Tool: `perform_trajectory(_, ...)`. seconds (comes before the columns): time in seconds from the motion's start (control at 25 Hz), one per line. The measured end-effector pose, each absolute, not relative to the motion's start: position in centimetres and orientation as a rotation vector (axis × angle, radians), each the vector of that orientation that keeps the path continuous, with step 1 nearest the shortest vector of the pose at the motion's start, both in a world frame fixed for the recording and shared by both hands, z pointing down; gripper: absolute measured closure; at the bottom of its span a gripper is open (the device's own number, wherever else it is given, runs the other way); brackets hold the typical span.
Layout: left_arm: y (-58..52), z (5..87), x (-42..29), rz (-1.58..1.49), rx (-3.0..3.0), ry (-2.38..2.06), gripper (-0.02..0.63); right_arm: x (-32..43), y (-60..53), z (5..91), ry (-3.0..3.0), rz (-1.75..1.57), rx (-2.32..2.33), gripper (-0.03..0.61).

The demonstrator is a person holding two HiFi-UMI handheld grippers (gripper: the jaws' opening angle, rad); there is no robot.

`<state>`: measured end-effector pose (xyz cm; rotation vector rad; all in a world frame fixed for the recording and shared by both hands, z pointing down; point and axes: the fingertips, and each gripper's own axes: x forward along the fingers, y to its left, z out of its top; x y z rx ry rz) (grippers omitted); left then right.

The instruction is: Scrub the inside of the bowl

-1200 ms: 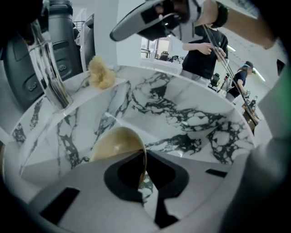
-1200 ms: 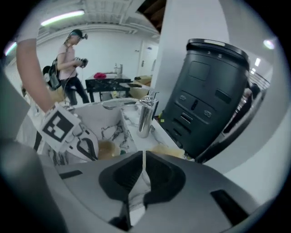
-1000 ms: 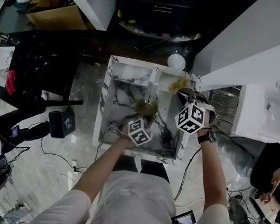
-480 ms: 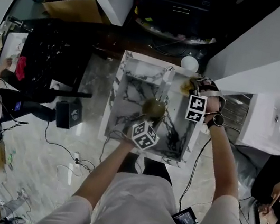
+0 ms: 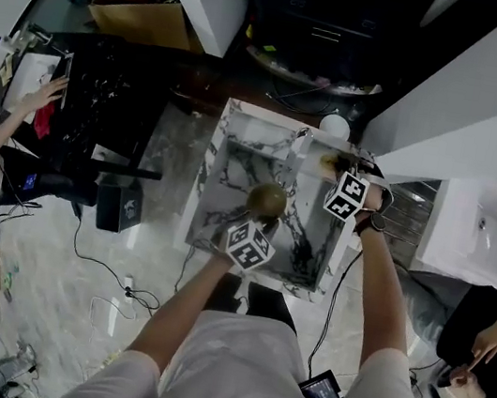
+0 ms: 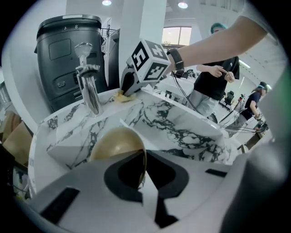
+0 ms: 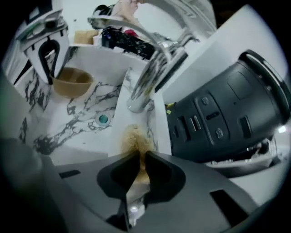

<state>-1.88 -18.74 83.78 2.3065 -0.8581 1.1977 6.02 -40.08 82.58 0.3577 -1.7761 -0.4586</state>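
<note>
Bowl [image 6: 117, 143], tan, tilted on edge over marble sink [image 5: 206, 181] basin, rim clamped in left gripper [image 6: 143, 166]. Right gripper [image 7: 138, 166] jaws, just closing, pinch tan scrubber [image 7: 135, 139] lying on sink ledge beside faucet [image 7: 152, 77].

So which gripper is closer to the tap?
Right. The right gripper is at the sink ledge beside the tap, its jaws just closed further on the sponge. The left gripper holds the bowl over the basin, farther off.
</note>
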Motion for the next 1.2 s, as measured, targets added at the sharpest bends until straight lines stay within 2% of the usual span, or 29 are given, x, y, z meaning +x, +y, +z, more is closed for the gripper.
perform_trajectory(0.24,-20.4,79.8,-2.9,1.035,2.313,-0.938,0.591,7.8,-38.1,76.9,-2.007,-0.073,0.708,0.532)
perform_trajectory(0.4,-19.3,75.5,-2.9,0.877,2.33,-0.96,0.592,9.3,-33.0,72.6,-2.14,0.17,0.844,0.532)
perform_trajectory(0.76,-18.3,68.1,-2.4,0.603,2.456,-0.911,0.592,8.6,-26.0,61.6,-2.425,0.261,0.957,0.532)
perform_trajectory(1.04,-19.0,61.5,-2.0,0.329,2.523,-0.879,0.592,7.9,-23.2,54.5,-2.674,0.463,1.031,0.532)
perform_trajectory(1.2,-20.1,56.9,-1.6,0.175,2.557,-0.856,0.592,6.6,-22.2,50.7,-2.746,0.355,1.021,0.532)
